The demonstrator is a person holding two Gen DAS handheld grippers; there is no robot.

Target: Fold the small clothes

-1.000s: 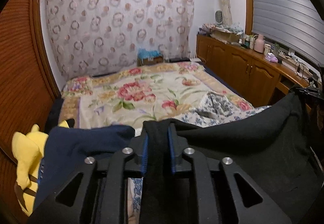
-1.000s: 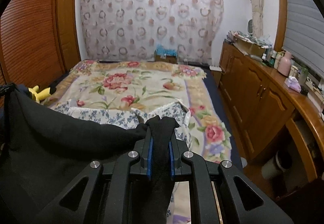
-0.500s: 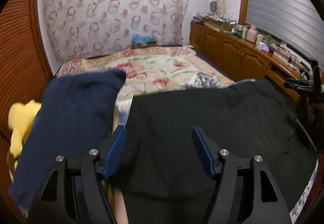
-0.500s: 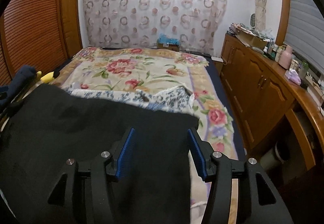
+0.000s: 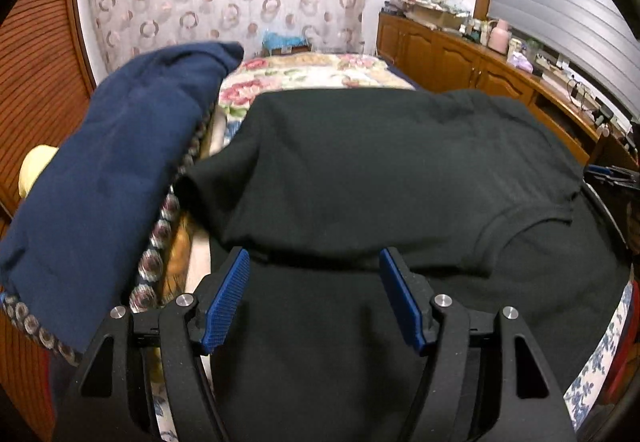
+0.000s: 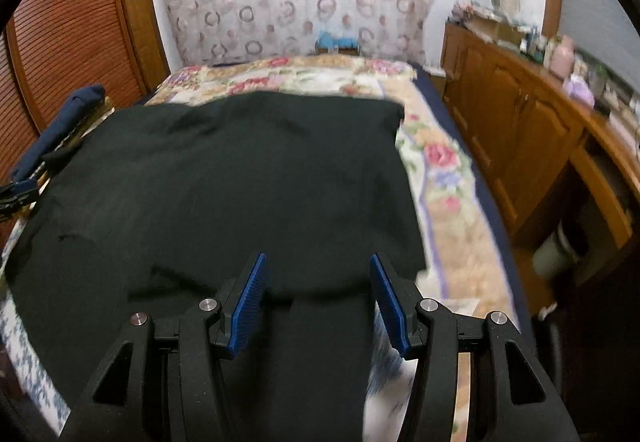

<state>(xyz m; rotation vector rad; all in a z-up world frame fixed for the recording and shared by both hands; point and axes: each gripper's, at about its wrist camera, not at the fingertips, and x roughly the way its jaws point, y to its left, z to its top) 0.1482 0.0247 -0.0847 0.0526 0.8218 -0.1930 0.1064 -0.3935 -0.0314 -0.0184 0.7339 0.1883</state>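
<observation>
A black garment (image 5: 392,178) lies folded over itself on the near part of the bed; it also fills the right wrist view (image 6: 224,178). My left gripper (image 5: 314,292) is open, low over the near left edge of the garment, holding nothing. My right gripper (image 6: 318,298) is open over the near right edge, also empty. The tip of the right gripper (image 5: 612,174) shows at the right edge of the left wrist view. A folded navy garment (image 5: 108,170) lies to the left of the black one, and shows in the right wrist view (image 6: 60,130) too.
The bed has a floral cover (image 6: 436,162). A blue-and-white floral cloth (image 5: 600,358) lies under the black garment. A yellow plush toy (image 5: 36,166) sits far left. Wooden cabinets (image 6: 532,146) with clutter run along the right. A louvred wooden door (image 6: 68,30) stands at left.
Both grippers let go of the black garment and opened. The garment dropped onto the bed, folded over. Both grippers have sunk lower and closer to the cloth.
</observation>
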